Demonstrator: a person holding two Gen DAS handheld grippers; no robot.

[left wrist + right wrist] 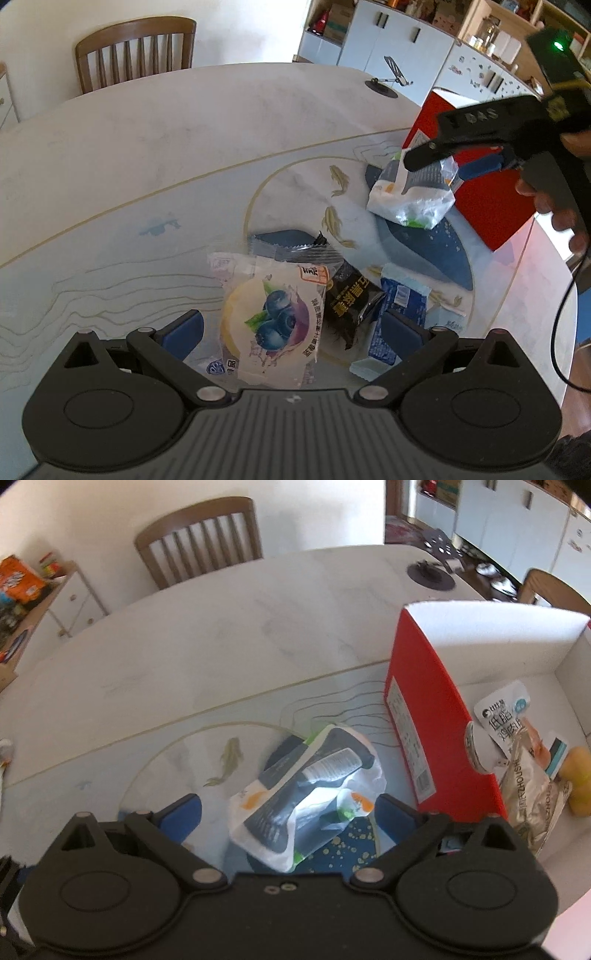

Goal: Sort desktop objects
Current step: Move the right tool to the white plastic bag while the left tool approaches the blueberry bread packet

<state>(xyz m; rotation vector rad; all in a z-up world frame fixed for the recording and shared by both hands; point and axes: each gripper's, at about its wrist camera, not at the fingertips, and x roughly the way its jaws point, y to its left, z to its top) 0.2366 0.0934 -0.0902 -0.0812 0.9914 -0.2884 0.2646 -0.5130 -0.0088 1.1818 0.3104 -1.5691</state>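
My left gripper [291, 332] stands open low over the table, its blue pads [183, 332] on either side of a blueberry snack packet [273, 321]. A grey wrapper [295, 251], a black packet [351, 299] and a blue packet [391, 314] lie beside it. My right gripper [288, 812] is open around a white-and-grey pouch [306, 794] lying on the mat; the left wrist view shows that pouch [410, 195] under the right gripper [437, 168]. The red box [417, 731], just right of the pouch, holds several packets [532, 797] and a yellow object [578, 782].
The snacks lie on a pale fish-pattern mat [332, 177] on a white table [221, 635]. A phone stand [430, 574] sits at the far edge. A wooden chair [199, 535] is behind the table. A hand [561, 206] grips the right tool's handle.
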